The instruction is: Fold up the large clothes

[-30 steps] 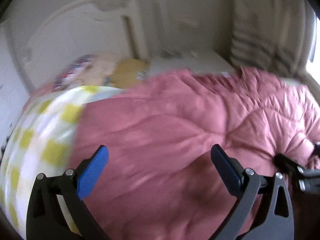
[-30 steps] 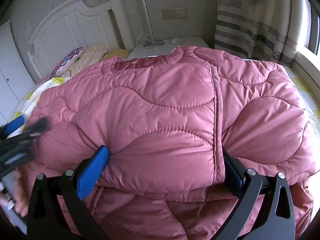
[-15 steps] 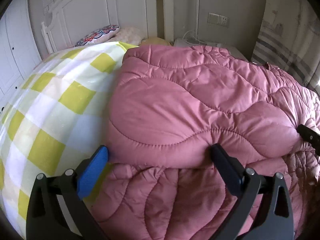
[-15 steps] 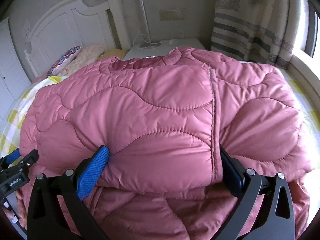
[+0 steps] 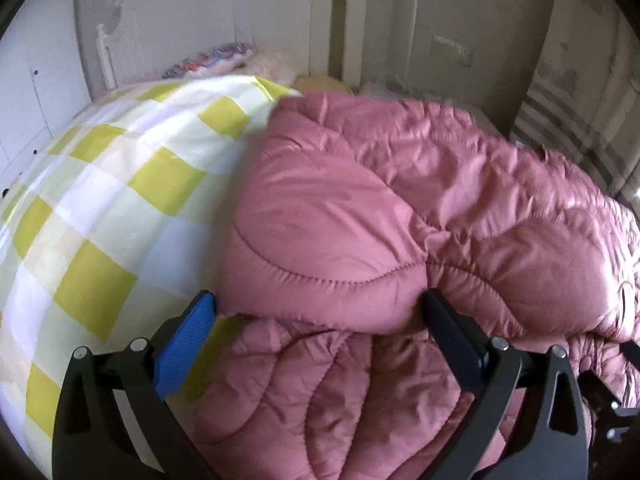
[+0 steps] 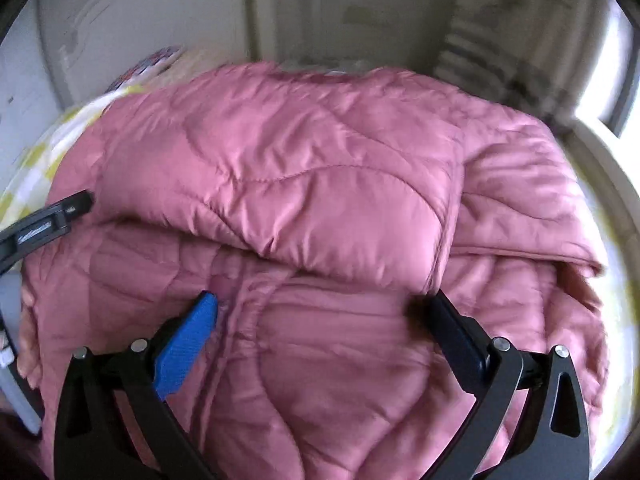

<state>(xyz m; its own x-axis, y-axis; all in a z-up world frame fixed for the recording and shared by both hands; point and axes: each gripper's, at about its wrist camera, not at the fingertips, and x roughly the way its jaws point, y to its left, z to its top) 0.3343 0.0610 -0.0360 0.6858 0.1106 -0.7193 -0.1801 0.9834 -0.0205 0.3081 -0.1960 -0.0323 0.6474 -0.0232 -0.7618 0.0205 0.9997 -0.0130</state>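
A big pink quilted puffer coat (image 5: 380, 240) lies on the bed, its far part folded over toward me in a thick layer. It also fills the right wrist view (image 6: 320, 208). My left gripper (image 5: 320, 320) is open, its jaws wide on either side of the folded edge at the coat's left end. My right gripper (image 6: 324, 320) is open and empty above the lower layer, just before the folded edge. The left gripper's finger (image 6: 60, 216) shows at the left of the right wrist view. Part of the right gripper (image 5: 612, 400) shows at the lower right of the left wrist view.
The bed has a yellow-and-white checked sheet (image 5: 112, 200) to the left of the coat. A white headboard (image 5: 208, 20) and pillows (image 5: 224, 60) stand at the far end. A striped curtain (image 5: 580, 120) and a window (image 6: 612, 92) are on the right.
My right gripper has drawn back from the folded edge it straddled and now hovers over the lower layer. My left gripper has moved in to the fold's left end. Both views are blurred by motion.
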